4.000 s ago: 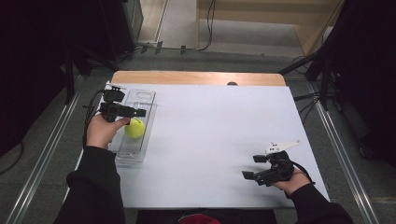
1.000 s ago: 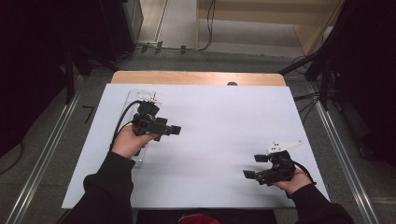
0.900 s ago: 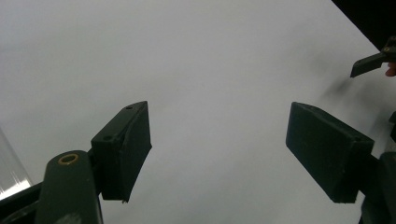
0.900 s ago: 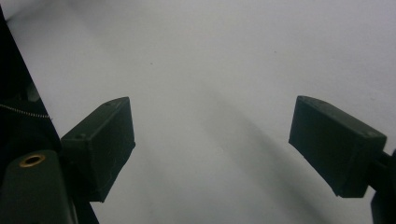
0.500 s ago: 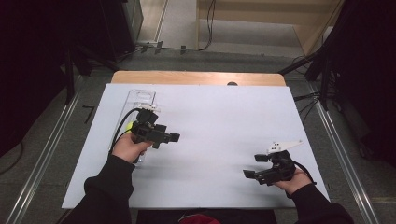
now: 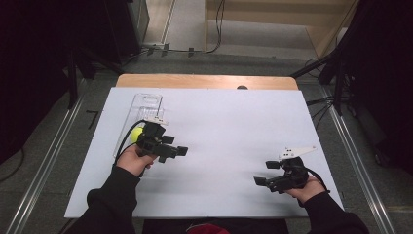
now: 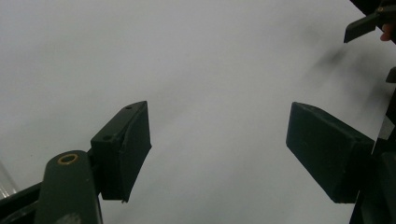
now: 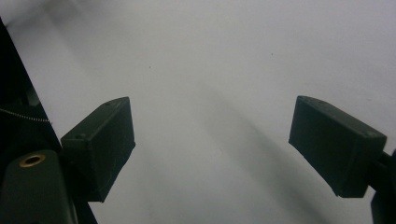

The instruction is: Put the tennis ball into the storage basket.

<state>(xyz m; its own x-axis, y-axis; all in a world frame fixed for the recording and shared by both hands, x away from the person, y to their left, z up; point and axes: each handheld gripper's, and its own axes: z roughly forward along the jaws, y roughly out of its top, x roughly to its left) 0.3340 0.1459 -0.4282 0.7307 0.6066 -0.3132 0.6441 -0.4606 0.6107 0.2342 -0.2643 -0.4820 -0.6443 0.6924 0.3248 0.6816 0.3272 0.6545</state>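
Observation:
A yellow-green ball [image 6: 136,133] lies in a clear plastic tray [image 6: 145,104] at the left of the white table, partly hidden behind my left hand. My left gripper [image 6: 175,151] hovers just right of the tray, pointing right, open and empty; in the left gripper view [image 7: 217,149] its jaws stand wide apart over bare white surface. My right gripper [image 6: 265,175] rests low near the front right of the table, pointing left, open and empty, as the right gripper view [image 8: 212,149] shows. The far tip of the right gripper [image 7: 369,23] peeks into the left gripper view's top right corner.
The white table top [image 6: 234,122] has a wooden strip [image 6: 204,81] along its far edge. Metal rails [image 6: 44,161] run along the floor on both sides. A small dark object [image 6: 242,87] sits at the far edge.
My left gripper left the ball in the tray, swung out to the right of it and drifted slightly toward the front. The right gripper has stayed still.

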